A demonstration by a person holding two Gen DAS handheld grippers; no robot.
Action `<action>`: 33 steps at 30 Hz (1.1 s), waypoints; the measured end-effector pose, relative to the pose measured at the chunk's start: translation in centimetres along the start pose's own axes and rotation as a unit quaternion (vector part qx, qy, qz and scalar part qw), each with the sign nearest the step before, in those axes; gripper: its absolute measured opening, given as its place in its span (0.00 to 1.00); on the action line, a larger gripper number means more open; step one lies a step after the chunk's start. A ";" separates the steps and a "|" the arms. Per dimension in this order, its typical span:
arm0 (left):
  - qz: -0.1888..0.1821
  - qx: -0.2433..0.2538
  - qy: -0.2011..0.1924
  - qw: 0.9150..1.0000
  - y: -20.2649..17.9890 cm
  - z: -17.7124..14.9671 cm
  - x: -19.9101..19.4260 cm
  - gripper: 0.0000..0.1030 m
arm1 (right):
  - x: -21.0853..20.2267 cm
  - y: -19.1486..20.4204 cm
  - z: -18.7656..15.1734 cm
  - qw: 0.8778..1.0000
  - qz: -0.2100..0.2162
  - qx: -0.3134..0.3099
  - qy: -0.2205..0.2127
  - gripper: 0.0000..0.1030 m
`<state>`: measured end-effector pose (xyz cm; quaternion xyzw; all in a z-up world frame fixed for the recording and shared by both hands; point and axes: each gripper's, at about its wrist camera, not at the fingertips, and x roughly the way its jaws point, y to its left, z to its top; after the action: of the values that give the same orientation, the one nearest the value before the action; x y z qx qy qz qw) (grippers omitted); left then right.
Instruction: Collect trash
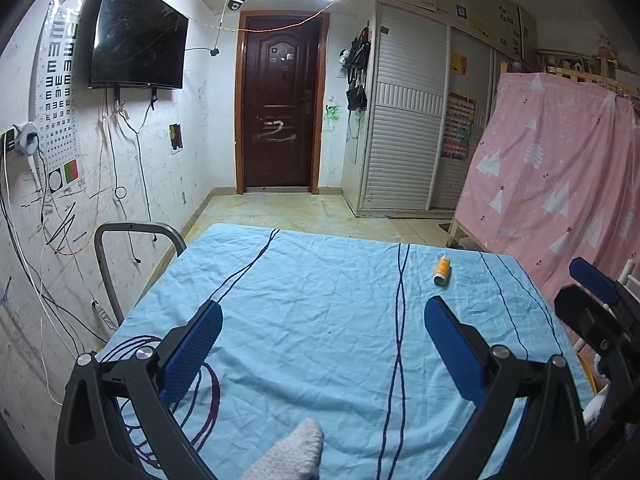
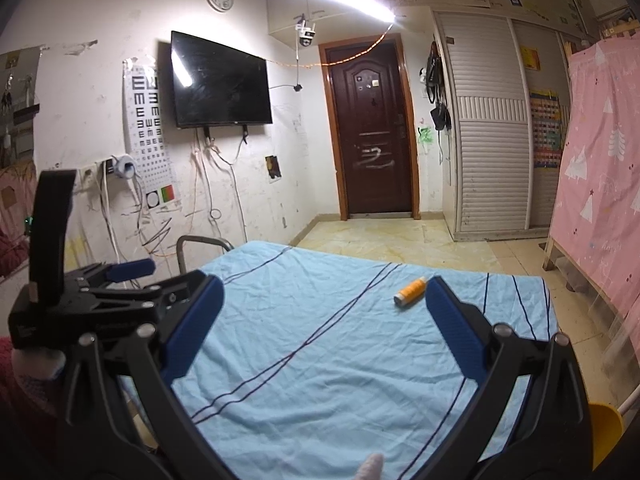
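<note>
Reaching for the orange tube on the bed.
It lies far-right, long axis running away; my right gripper is nearer, both fingers wide and empty.

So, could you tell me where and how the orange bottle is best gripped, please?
Probably around its middle, from above, fingers straddling its width: the orange bottle lies on its side on the blue sheet, apart from everything else. The open right hand-held gripper is nearer.
</note>
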<state>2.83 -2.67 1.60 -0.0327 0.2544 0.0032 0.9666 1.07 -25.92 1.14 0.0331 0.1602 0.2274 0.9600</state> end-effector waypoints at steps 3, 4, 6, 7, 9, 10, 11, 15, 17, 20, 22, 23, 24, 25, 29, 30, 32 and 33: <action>0.002 -0.004 0.000 1.000 0.5 0.0 0.0 0.90 | 0.1 0.1 0.2 1.000 0.001 0.001 -0.004 0.94; 0.003 -0.006 0.000 1.000 0.8 0.0 0.0 0.90 | 0.1 0.1 0.1 1.000 0.001 0.001 -0.004 0.94; 0.005 -0.009 -0.001 1.000 1.1 0.0 0.0 0.90 | 0.2 0.3 0.1 1.000 0.003 -0.001 -0.003 0.94; 0.005 -0.010 -0.001 1.000 1.2 0.0 0.0 0.90 | 0.3 0.5 0.2 1.000 0.004 -0.002 -0.002 0.94; 0.006 -0.011 -0.001 1.000 1.3 0.0 0.0 0.90 | 0.5 0.8 0.2 1.000 0.006 -0.005 0.000 0.94; 0.007 -0.012 -0.001 1.000 1.4 0.0 0.0 0.90 | 0.6 0.8 0.2 1.000 0.007 -0.005 0.001 0.94; 0.007 -0.013 -0.001 1.000 1.5 0.0 0.0 0.90 | 0.7 1.0 0.2 1.000 0.008 -0.007 0.002 0.94; 0.007 -0.014 -0.001 1.000 1.8 0.0 0.1 0.90 | 0.8 1.1 0.3 1.000 0.009 -0.009 0.003 0.94; 0.006 -0.015 0.000 1.000 1.9 0.1 0.2 0.90 | 0.9 1.1 0.4 1.000 0.008 -0.009 0.003 0.94; 0.005 -0.015 0.000 1.000 2.0 0.1 0.2 0.90 | 0.9 1.0 0.4 1.000 0.008 -0.009 0.003 0.94; 0.005 -0.016 0.000 1.000 2.0 0.1 0.2 0.90 | 0.9 1.0 0.4 1.000 0.009 -0.009 0.004 0.94; 0.005 -0.015 0.000 1.000 2.0 0.1 0.2 0.90 | 1.0 1.1 0.5 1.000 0.009 -0.009 0.004 0.94; 0.005 -0.016 0.000 1.000 2.0 0.1 0.2 0.90 | 1.0 1.1 0.4 1.000 0.009 -0.009 0.004 0.94; 0.006 -0.016 0.000 1.000 2.0 0.1 0.2 0.90 | 1.0 1.1 0.5 1.000 0.009 -0.009 0.004 0.94; 0.005 -0.015 0.000 1.000 2.0 0.1 0.2 0.90 | 1.1 1.2 0.5 1.000 0.009 -0.010 0.004 0.94; 0.005 -0.016 0.000 1.000 2.0 0.1 0.2 0.90 | 1.1 1.2 0.5 1.000 0.009 -0.009 0.005 0.94; 0.005 -0.016 0.000 1.000 2.0 0.1 0.2 0.90 | 1.1 1.2 0.5 1.000 0.009 -0.008 0.004 0.94; 0.004 -0.016 0.000 1.000 2.1 0.1 0.2 0.90 | 1.1 1.2 0.5 1.000 0.009 -0.009 0.004 0.94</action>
<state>3.02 -0.62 1.45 -0.0467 0.2541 0.0113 0.9660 1.66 -24.38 1.43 0.0252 0.1622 0.2376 0.9574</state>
